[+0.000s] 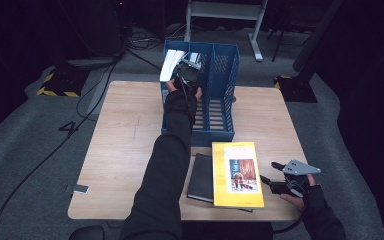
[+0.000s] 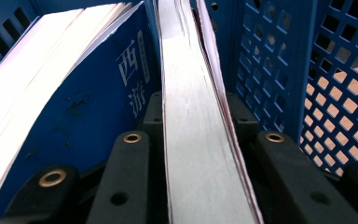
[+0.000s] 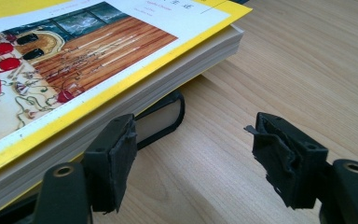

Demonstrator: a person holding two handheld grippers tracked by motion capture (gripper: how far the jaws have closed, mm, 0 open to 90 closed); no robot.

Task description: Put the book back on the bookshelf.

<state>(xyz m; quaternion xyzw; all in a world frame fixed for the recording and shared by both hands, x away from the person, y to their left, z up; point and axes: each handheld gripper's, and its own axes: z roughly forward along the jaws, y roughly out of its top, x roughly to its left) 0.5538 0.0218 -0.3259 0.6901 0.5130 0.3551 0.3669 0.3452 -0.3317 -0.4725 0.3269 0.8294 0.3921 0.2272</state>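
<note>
My left gripper [image 1: 188, 74] reaches into the left compartment of the blue file rack [image 1: 223, 75] at the table's far side. It is shut on an upright book [image 2: 200, 154] whose grey page edges face the camera. A blue-covered book [image 2: 98, 107] leans to the left of that one, and its white pages [image 1: 170, 64] show from above. My right gripper [image 1: 270, 173] hovers open by the right edge of a yellow book [image 1: 236, 173], which lies on a black book [image 1: 200, 177]. In the right gripper view the open jaws [image 3: 200, 158] have the yellow book [image 3: 74, 74] and black book [image 3: 161, 119] to their left.
The rack's perforated wall [image 2: 335, 84] stands close on the right of the held book. The rack's other two compartments [image 1: 215, 107] hold nothing. Bare wooden table [image 1: 125, 145] stretches left of the arm. Cables and stand feet lie on the floor beyond.
</note>
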